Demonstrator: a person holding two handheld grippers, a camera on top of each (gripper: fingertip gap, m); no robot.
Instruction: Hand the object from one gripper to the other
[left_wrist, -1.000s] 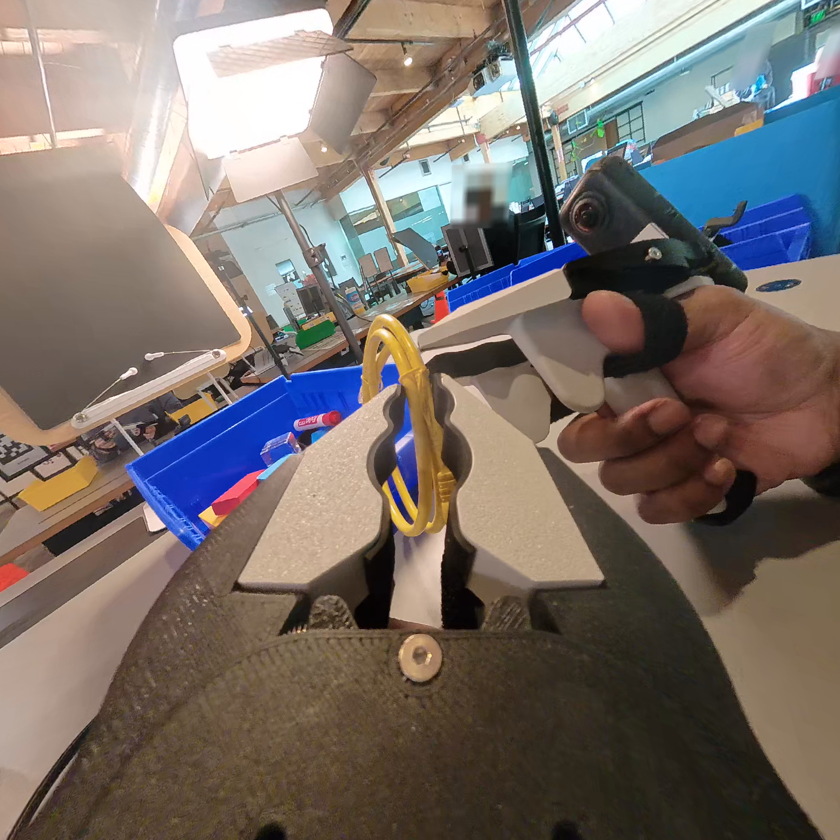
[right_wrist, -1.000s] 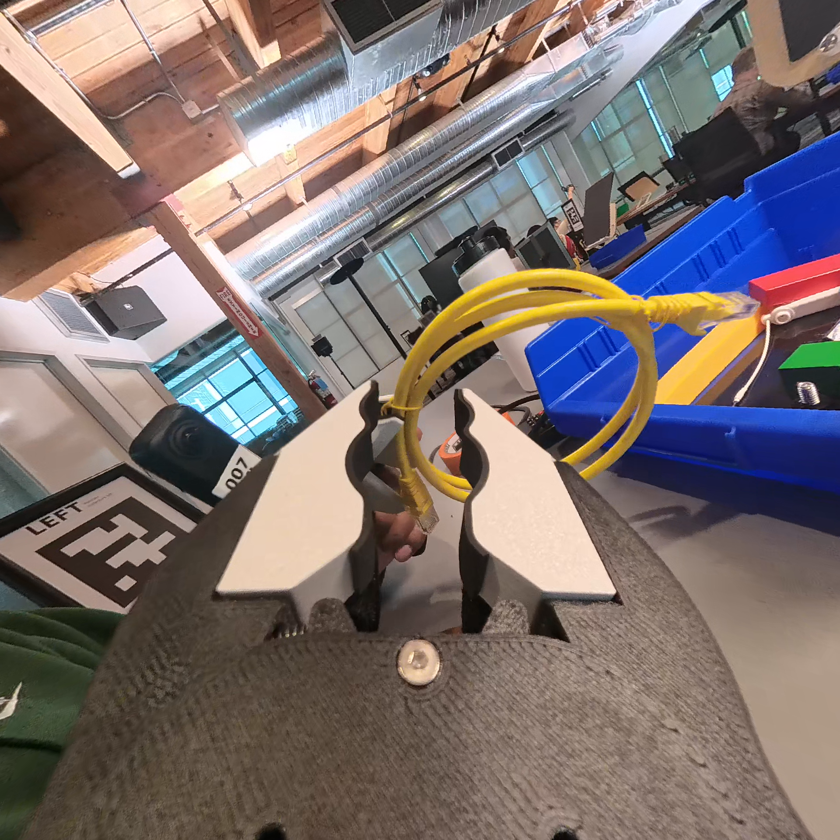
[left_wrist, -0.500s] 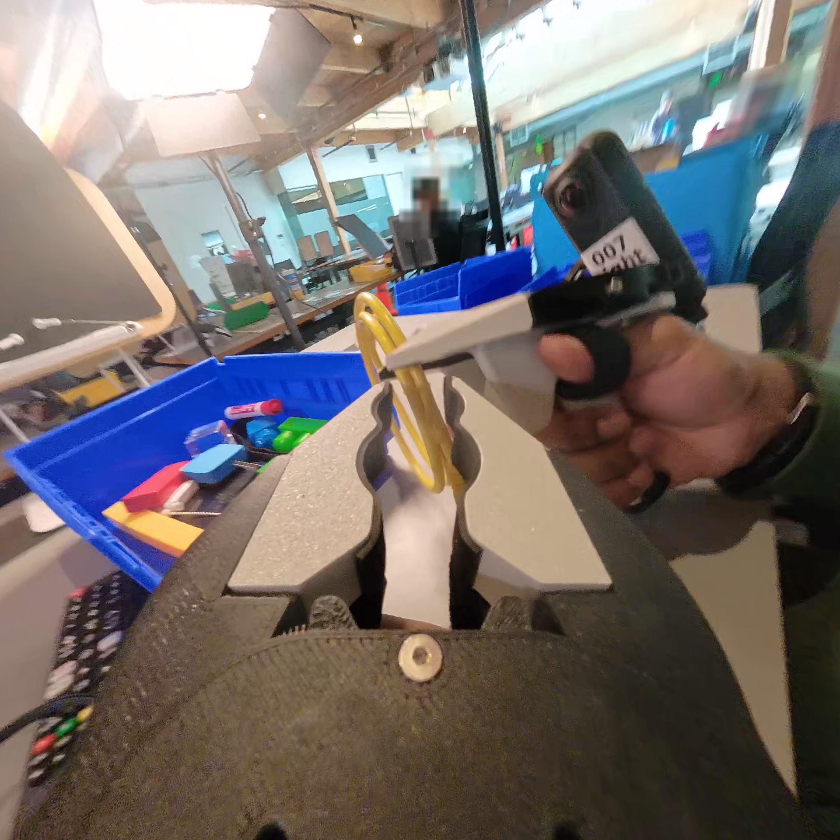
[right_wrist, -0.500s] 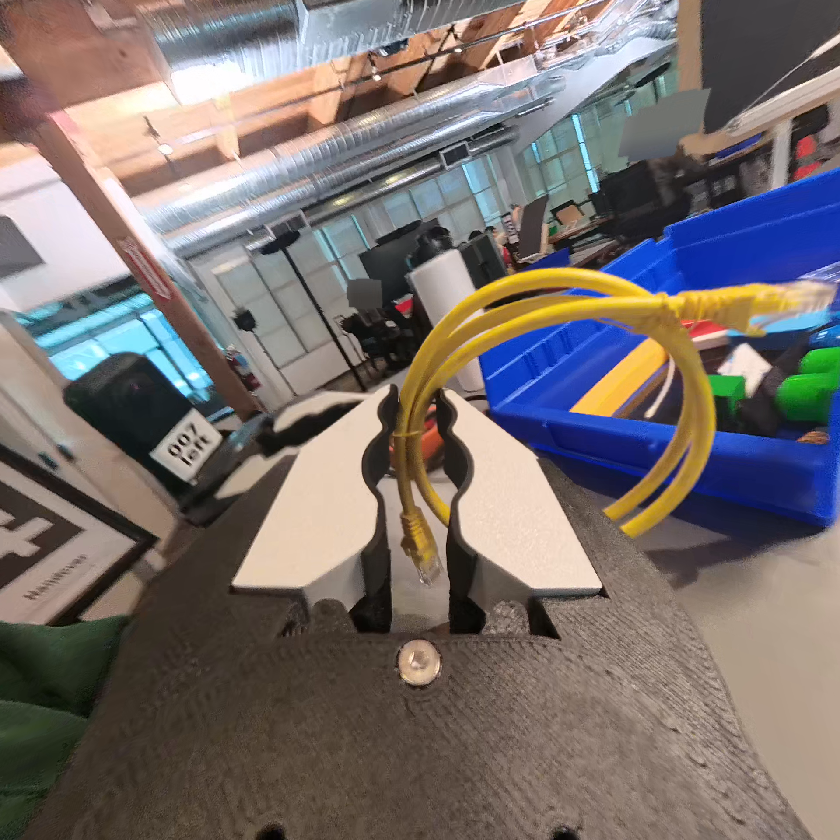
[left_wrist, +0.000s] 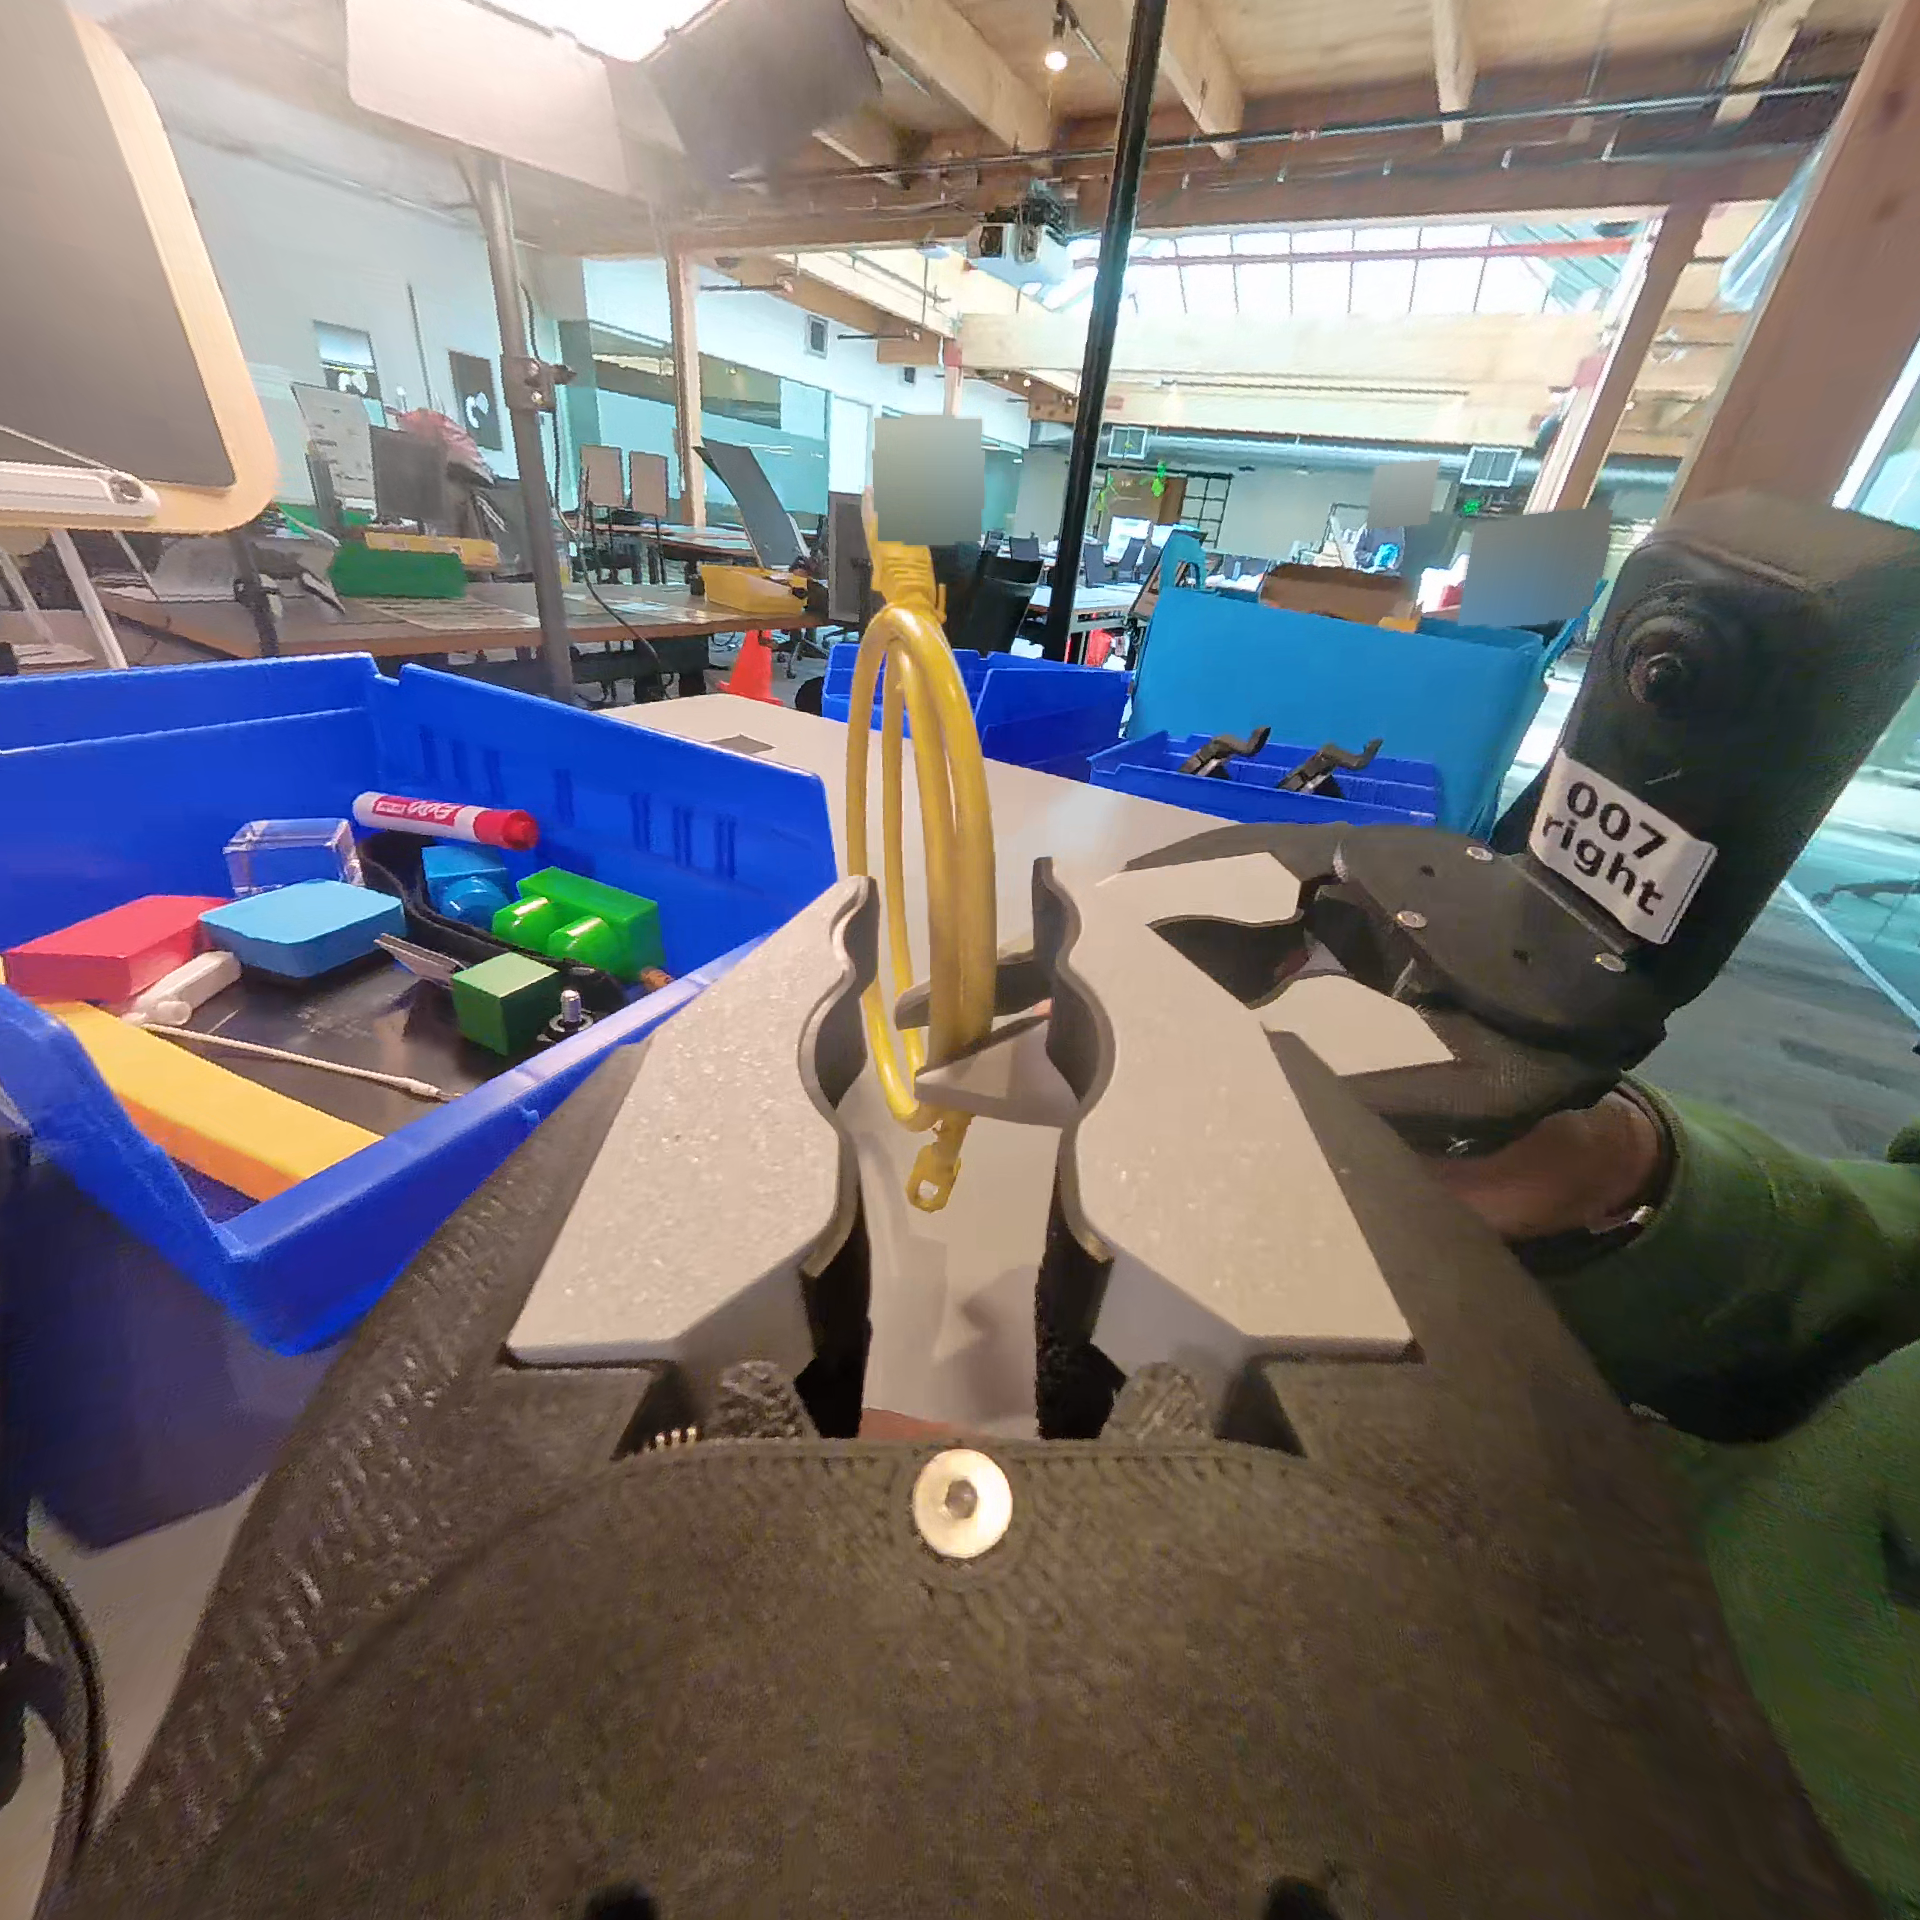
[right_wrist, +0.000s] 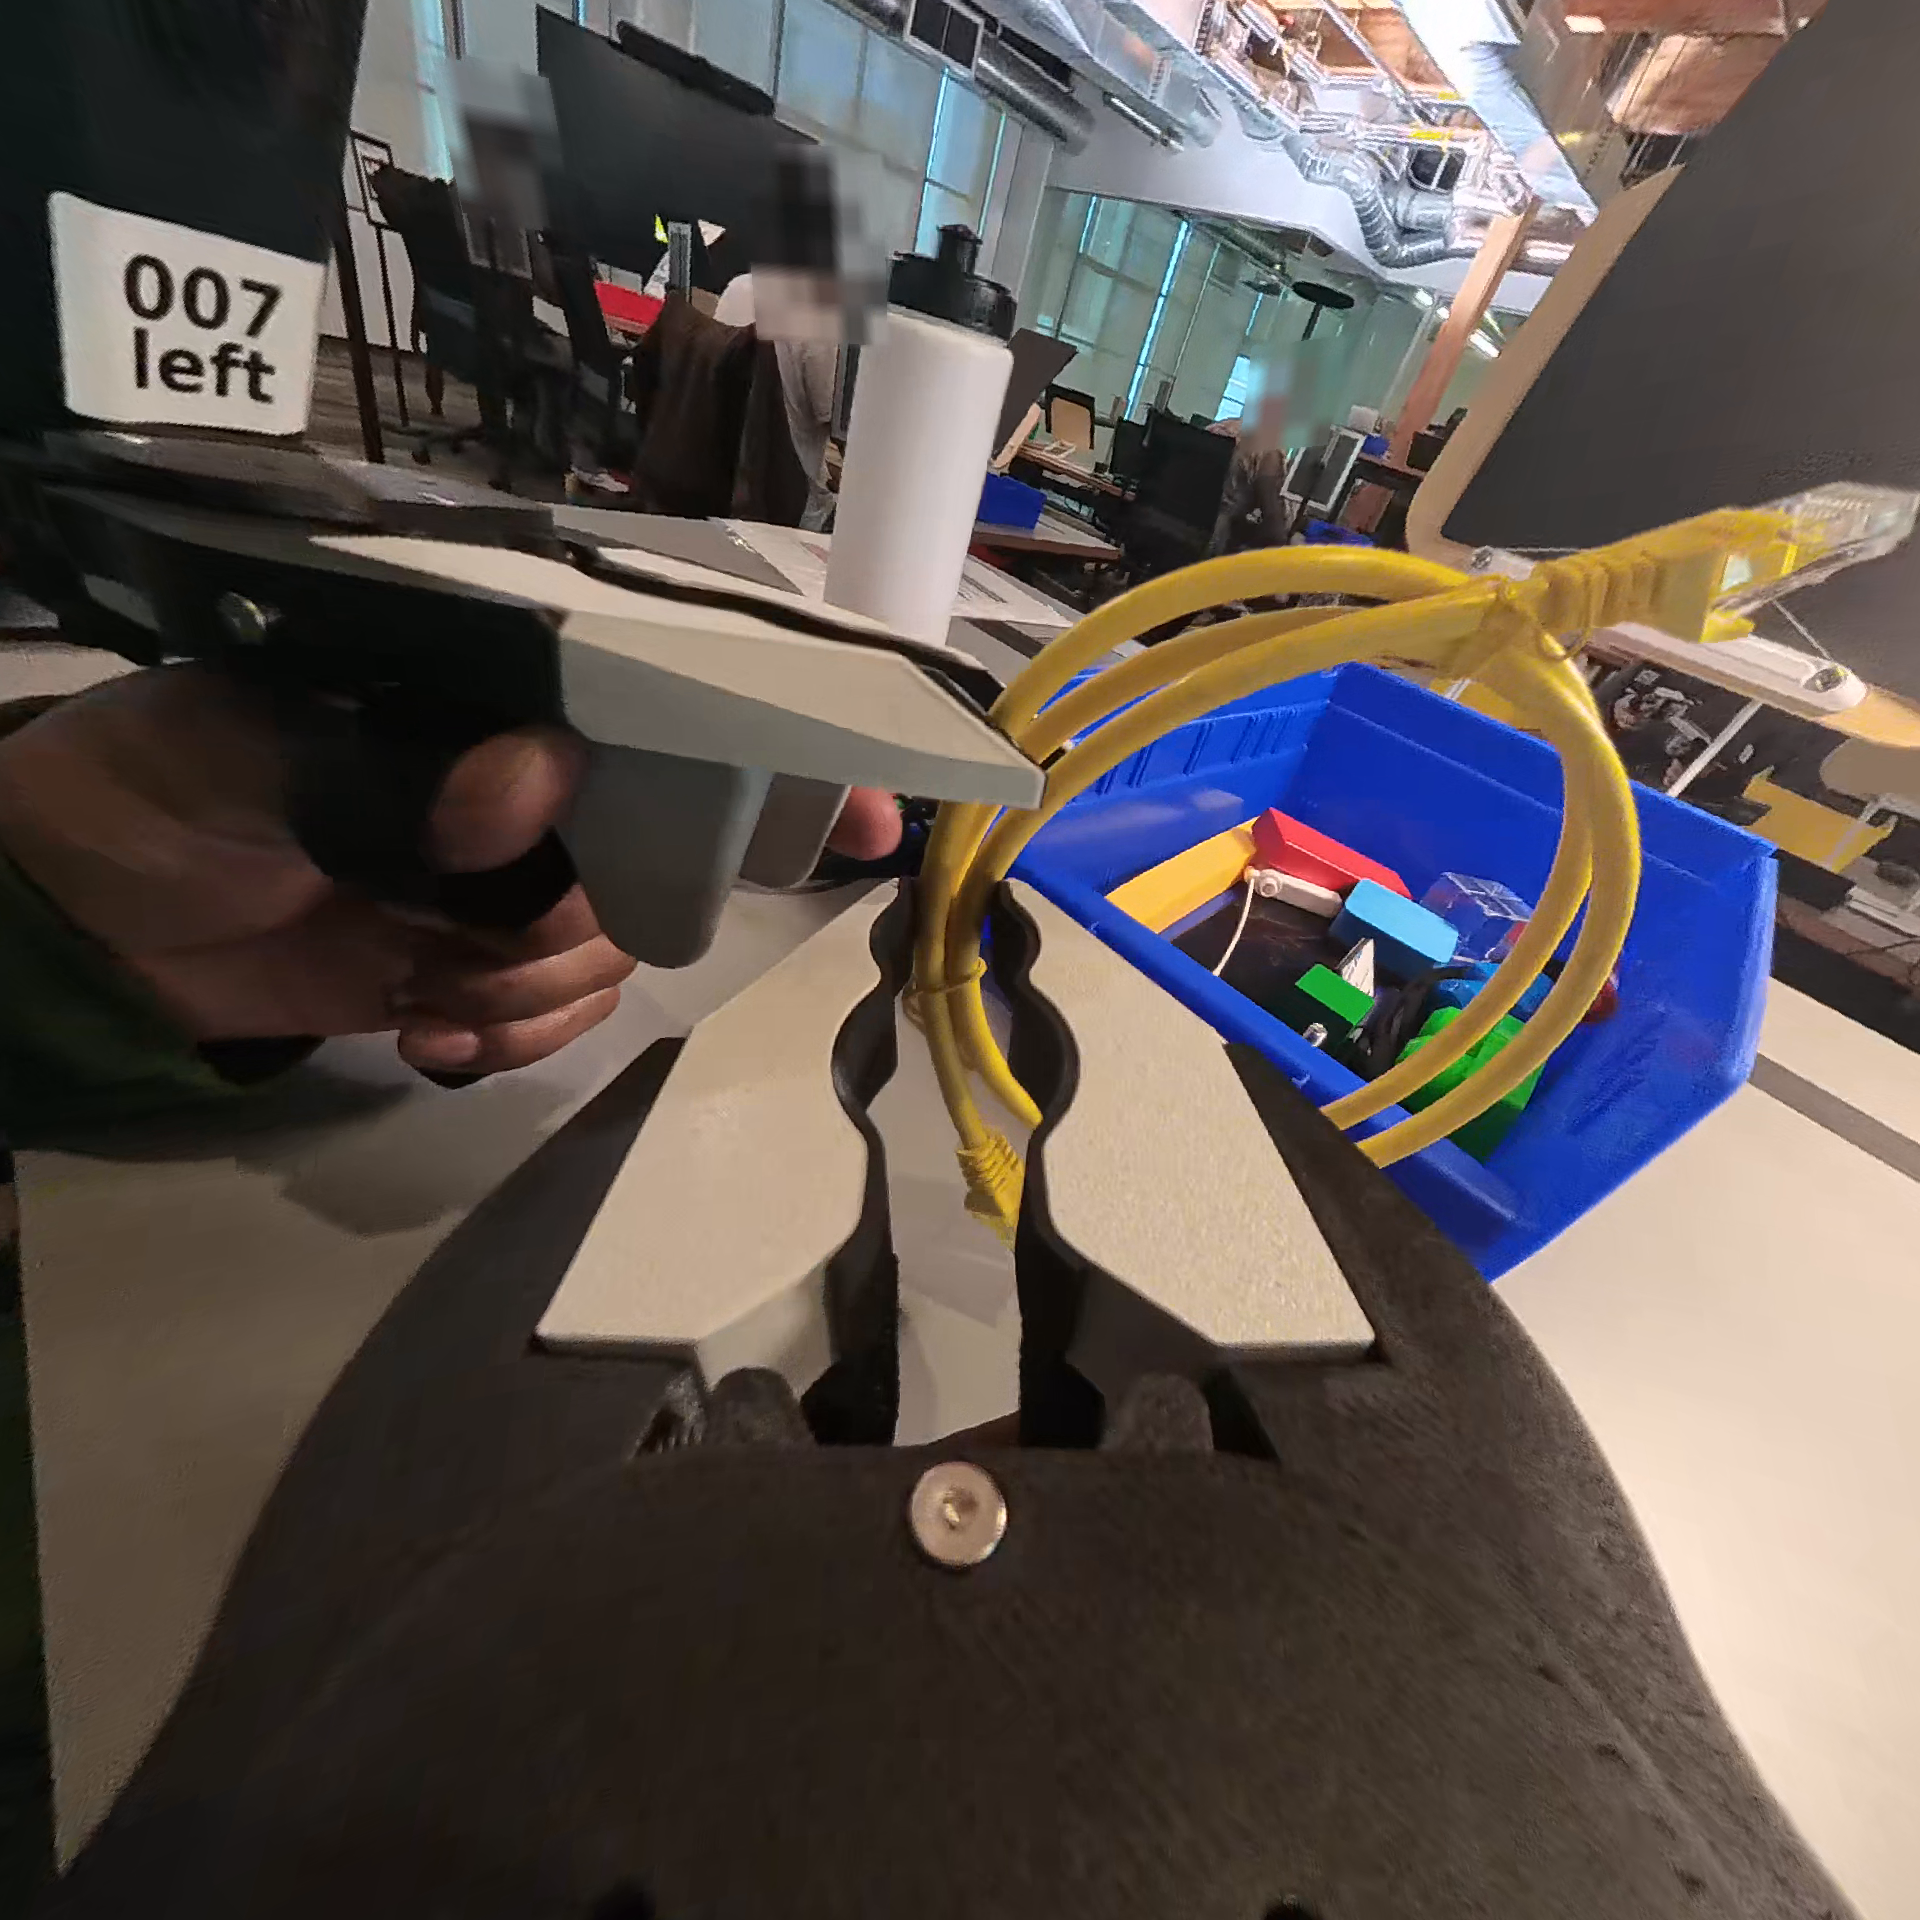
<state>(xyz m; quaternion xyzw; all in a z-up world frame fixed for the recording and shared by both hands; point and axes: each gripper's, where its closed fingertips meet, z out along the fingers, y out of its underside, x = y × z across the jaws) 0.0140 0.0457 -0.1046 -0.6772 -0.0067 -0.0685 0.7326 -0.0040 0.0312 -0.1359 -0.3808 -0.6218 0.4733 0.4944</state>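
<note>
A coiled yellow network cable (left_wrist: 935, 779) stands upright between the fingers of my left gripper (left_wrist: 951, 904). The left jaws are open, with a gap on each side of the cable. My right gripper (left_wrist: 951, 1039) comes in from the right, and its fingertips pinch the lower part of the coil. In the right wrist view my right gripper (right_wrist: 951, 914) is shut on the tied part of the cable (right_wrist: 1590, 831). The loop arcs up to the right and one plug hangs down between the fingers. The left gripper (right_wrist: 1013, 748) shows there from the side, its tip at the coil.
A blue bin (left_wrist: 623, 790) with coloured blocks and a marker stands on the grey table (left_wrist: 1091, 810) at left; it also shows in the right wrist view (right_wrist: 1662, 1039). More blue bins (left_wrist: 1247, 779) stand behind. A white bottle (right_wrist: 925, 468) stands on the table's far side. Less than 4 cm separates the two grippers' tips. Between my left fingertips and the white bottle (right_wrist: 925, 468) there is roughly 30 cm.
My left gripper's jaws opened off the cable while my right gripper's jaws closed on it. The cable now hangs in the right gripper's grasp. Both grippers tilted down toward the table.
</note>
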